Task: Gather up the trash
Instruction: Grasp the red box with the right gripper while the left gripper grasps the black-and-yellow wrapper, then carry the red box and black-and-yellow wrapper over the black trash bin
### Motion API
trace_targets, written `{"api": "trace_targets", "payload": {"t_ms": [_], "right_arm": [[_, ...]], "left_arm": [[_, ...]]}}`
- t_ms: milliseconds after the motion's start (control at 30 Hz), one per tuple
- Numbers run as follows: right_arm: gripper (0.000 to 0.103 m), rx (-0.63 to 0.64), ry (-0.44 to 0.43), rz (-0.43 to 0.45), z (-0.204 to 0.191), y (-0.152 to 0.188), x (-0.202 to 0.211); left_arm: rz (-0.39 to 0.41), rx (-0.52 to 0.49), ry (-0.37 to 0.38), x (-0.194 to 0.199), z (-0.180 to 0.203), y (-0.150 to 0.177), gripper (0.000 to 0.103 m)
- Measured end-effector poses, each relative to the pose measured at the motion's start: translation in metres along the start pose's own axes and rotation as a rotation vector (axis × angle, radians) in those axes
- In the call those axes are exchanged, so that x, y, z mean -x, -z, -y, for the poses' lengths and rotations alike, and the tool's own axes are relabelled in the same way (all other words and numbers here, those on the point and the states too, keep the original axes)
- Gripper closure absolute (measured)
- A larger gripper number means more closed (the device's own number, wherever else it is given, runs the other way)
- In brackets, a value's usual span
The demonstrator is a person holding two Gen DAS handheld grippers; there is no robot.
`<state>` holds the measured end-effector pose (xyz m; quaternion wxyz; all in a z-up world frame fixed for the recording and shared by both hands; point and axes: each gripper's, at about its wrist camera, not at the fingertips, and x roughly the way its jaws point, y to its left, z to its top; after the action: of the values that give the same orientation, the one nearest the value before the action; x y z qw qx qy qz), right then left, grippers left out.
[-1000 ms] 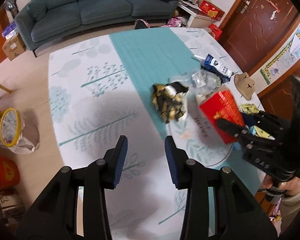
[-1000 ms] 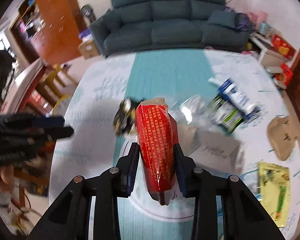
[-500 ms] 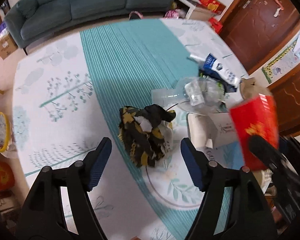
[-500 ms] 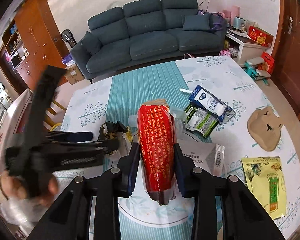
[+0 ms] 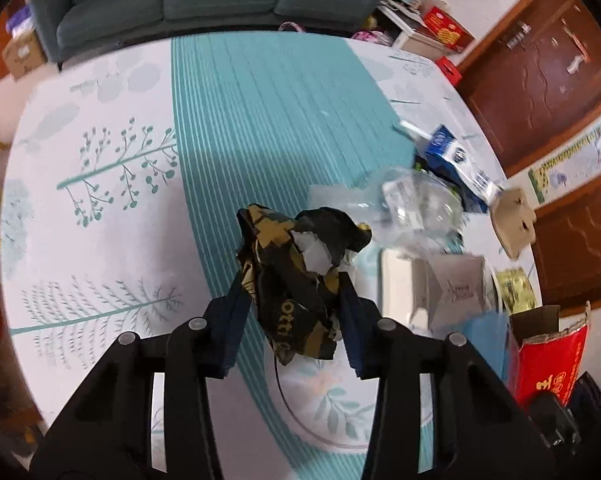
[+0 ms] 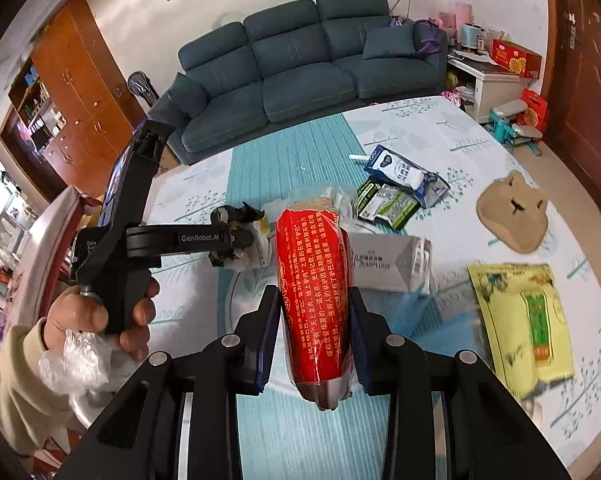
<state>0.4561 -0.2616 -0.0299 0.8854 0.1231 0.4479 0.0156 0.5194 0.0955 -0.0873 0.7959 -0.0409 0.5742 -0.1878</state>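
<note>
Teal-striped tablecloth (image 5: 268, 112) bare toward far edge and couch (image 6: 300, 72); litter crowded to the right: clear plastic (image 5: 416, 204), blue-white pouch (image 6: 400, 168), grey carton (image 6: 384, 260), yellow packet (image 6: 524, 312) near table edge. Left gripper (image 5: 292, 304) closing, pads against crumpled black-gold wrapper (image 5: 296, 276) at table centre. Right gripper (image 6: 314, 320) clamped narrow on red carton (image 6: 312, 296), held above cloth.
</note>
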Motion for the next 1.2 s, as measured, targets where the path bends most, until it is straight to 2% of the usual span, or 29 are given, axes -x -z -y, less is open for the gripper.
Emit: {"api": "trace_targets", "payload": {"t_ms": [167, 333, 533, 700, 800, 933, 1033, 1200], "right_arm": [[0.071, -0.025, -0.043, 0.034, -0.001, 0.025, 0.039], [0.071, -0.068, -0.081, 0.071, 0.004, 0.065, 0.089], [0.071, -0.17, -0.094, 0.085, 0.028, 0.13, 0.147], [0.071, -0.256, -0.063, 0.099, 0.055, 0.188, 0.187], [0.071, -0.312, -0.031, 0.12, 0.074, 0.229, 0.212], [0.071, -0.415, 0.005, 0.125, 0.102, 0.279, 0.227], [0.071, -0.515, 0.038, 0.11, 0.127, 0.326, 0.232], [0.071, -0.63, 0.075, 0.09, 0.157, 0.381, 0.226]], "left_arm": [[0.03, -0.058, 0.017, 0.038, 0.014, 0.016, 0.066], [0.04, -0.142, 0.057, 0.09, 0.039, 0.048, 0.066], [0.023, -0.273, 0.122, 0.149, 0.08, 0.115, 0.066], [0.014, -0.407, 0.191, 0.182, 0.128, 0.185, 0.066], [-0.019, -0.468, 0.237, 0.188, 0.158, 0.226, 0.066], [-0.033, -0.572, 0.25, 0.188, 0.195, 0.277, 0.066], [-0.064, -0.638, 0.25, 0.176, 0.224, 0.311, 0.066], [-0.129, -0.716, 0.227, 0.137, 0.264, 0.365, 0.066]]}}
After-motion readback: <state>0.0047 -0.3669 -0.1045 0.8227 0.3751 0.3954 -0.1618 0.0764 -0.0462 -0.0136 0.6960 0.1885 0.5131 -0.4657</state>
